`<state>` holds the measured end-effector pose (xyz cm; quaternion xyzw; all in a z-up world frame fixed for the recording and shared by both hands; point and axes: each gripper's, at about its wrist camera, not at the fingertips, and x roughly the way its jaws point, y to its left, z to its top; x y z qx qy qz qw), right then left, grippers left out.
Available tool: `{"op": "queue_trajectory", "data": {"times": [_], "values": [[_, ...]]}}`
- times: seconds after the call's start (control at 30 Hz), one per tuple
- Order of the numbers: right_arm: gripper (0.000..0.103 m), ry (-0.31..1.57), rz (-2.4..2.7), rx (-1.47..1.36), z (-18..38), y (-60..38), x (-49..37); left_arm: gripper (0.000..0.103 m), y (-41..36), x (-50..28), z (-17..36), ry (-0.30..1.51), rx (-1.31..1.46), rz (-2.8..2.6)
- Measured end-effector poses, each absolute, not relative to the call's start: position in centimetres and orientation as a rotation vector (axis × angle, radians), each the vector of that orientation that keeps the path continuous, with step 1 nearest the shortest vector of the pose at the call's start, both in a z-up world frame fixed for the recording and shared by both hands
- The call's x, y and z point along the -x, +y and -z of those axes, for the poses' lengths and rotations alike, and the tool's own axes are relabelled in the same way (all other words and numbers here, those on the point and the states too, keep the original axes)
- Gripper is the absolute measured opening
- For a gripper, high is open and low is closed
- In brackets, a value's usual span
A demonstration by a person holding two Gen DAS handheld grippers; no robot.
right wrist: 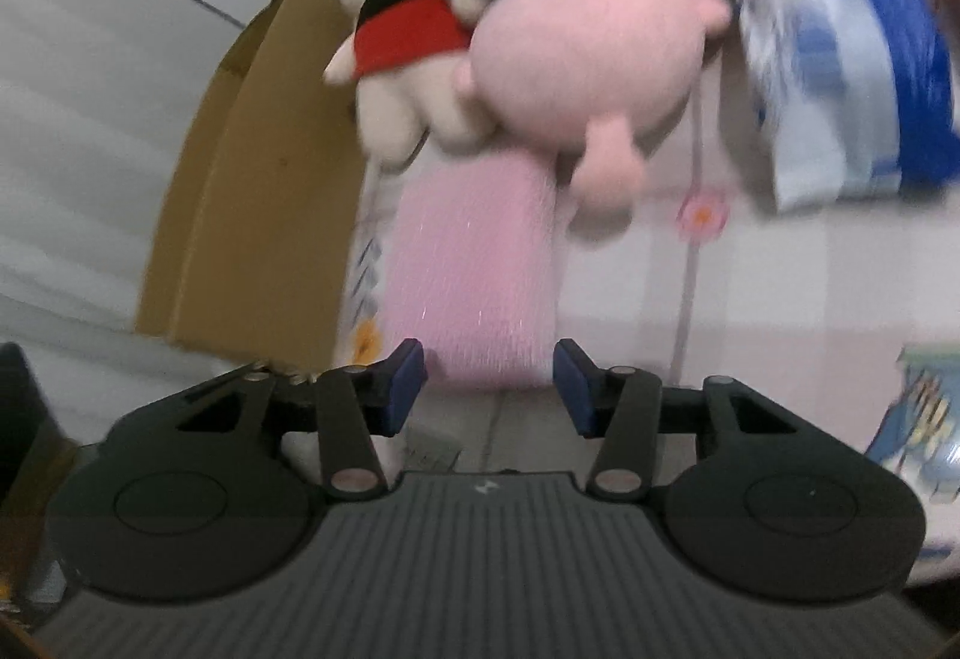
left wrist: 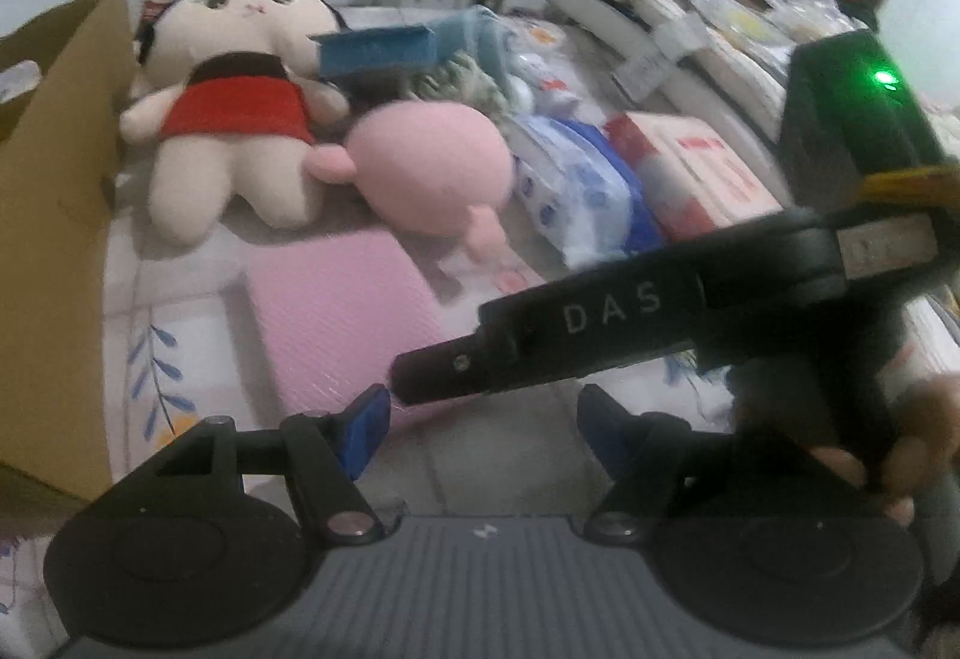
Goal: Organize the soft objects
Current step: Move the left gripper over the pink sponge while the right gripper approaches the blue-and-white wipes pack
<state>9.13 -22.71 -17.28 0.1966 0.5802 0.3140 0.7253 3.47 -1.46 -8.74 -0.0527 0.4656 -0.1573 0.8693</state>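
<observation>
Both grippers hang over the bed with their jaws apart and nothing between them. The left gripper [left wrist: 480,425] sits low over the near part of the bed; the right gripper [right wrist: 489,383], seen from the left wrist as a black body with a green light, crosses just in front of it, its fingers pointing toward the pink mat [left wrist: 342,311].

The mat lies flat on the flowered sheet [left wrist: 174,335], just ahead of both grippers. Beyond it rests a pink plush [left wrist: 432,167], and beside that, touching it, a cream doll [left wrist: 234,107] in a red dress lies on its back. A blue box [left wrist: 378,50] leans over the doll's head.

A cardboard box [left wrist: 54,251] stands along the bed's left edge, close to the doll. Toward the right edge lie a blue-and-white pack [left wrist: 576,179] and a red-and-white pack [left wrist: 696,173] side by side, with more bedding piled behind them, blurred.
</observation>
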Motion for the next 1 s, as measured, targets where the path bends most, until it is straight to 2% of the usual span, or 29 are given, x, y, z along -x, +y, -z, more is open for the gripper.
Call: {"op": "queue_trajectory", "data": {"times": [0.07, 0.13, 0.17, 0.33, 0.37, 0.43, 0.53, 0.63, 0.73, 0.8, 1.0], "values": [[0.049, 1.302, -0.707, -0.464, 17.4, -23.1, -8.7, 0.074, -1.6, -2.7, 8.8, 0.988, 0.108, 0.355], [0.049, 1.273, -0.685, -0.461, 16.8, -24.0, -8.3, 0.081, -1.8, -1.9, 8.6, 0.992, 0.09, 0.367], [0.049, 1.242, -0.66, -0.447, 16.3, -24.4, -8.2, 0.087, -1.9, -1.5, 8.3, 0.986, 0.076, 0.372], [0.051, 1.078, -0.512, -0.423, 13.8, -26.9, -9.3, 0.094, -2.2, -1.4, 7.0, 0.919, -0.002, 0.287], [0.053, 1.048, -0.491, -0.408, 13.2, -27.3, -9.3, 0.094, -2.4, -2.0, 6.9, 0.919, -0.008, 0.263], [0.067, 0.984, -0.439, -0.358, 12.1, -27.9, -9.6, 0.094, -2.8, -3.5, 6.7, 0.92, -0.009, 0.226], [0.081, 0.921, -0.378, -0.27, 11.1, -29.0, -9.9, 0.094, -3.6, -6.1, 7.4, 0.942, -0.035, 0.153], [0.085, 0.914, -0.359, -0.216, 11.1, -30.0, -10.9, 0.094, -4.2, -8.4, 9.1, 1.005, -0.067, 0.101], [0.087, 0.926, -0.346, -0.196, 11.7, -30.2, -12.5, 0.086, -4.3, -9.4, 10.3, 1.038, -0.078, 0.047], [0.088, 0.941, -0.336, -0.175, 12.2, -30.2, -13.7, 0.069, -4.5, -9.3, 10.4, 1.022, -0.107, 0.035], [0.089, 0.992, -0.322, -0.05, 14.0, -27.9, -16.8, 0.06, -4.5, -8.5, 10.0, 1.005, -0.145, 0.02]]}}
